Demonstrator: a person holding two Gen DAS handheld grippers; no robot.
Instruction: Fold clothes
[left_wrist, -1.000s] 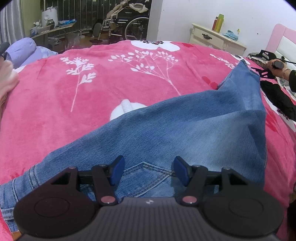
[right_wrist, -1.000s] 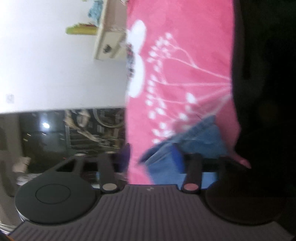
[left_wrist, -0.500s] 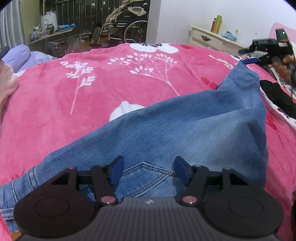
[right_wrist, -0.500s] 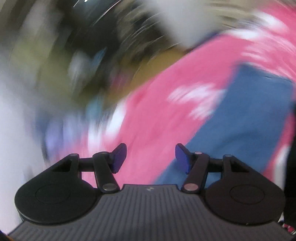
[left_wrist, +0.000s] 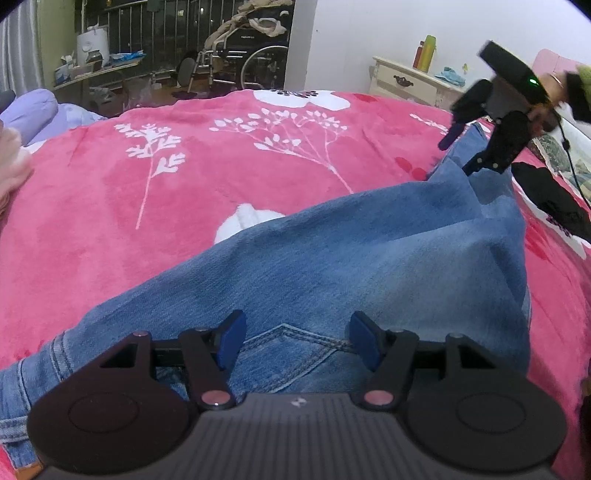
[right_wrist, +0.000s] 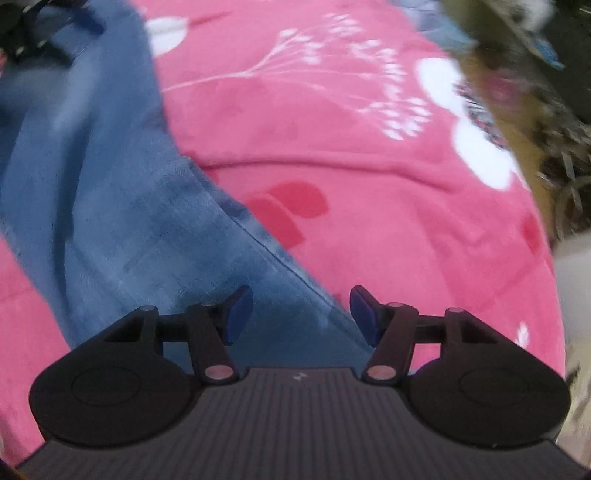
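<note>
mostly flat, blue jeans (left_wrist: 332, 266) spread across the pink floral bed (left_wrist: 147, 206), left tongs (left_wrist: 297, 338) spread and empty above the jeans' back pocket, right tongs (right_wrist: 301, 314) spread and empty over the jeans' far leg end

One pair of jeans (left_wrist: 332, 266), two hand-held grippers (left_wrist: 297, 341) (right_wrist: 301, 314)

left hand-held gripper (left_wrist: 297, 338): jaws apart | right hand-held gripper (right_wrist: 301, 314): jaws apart
</note>
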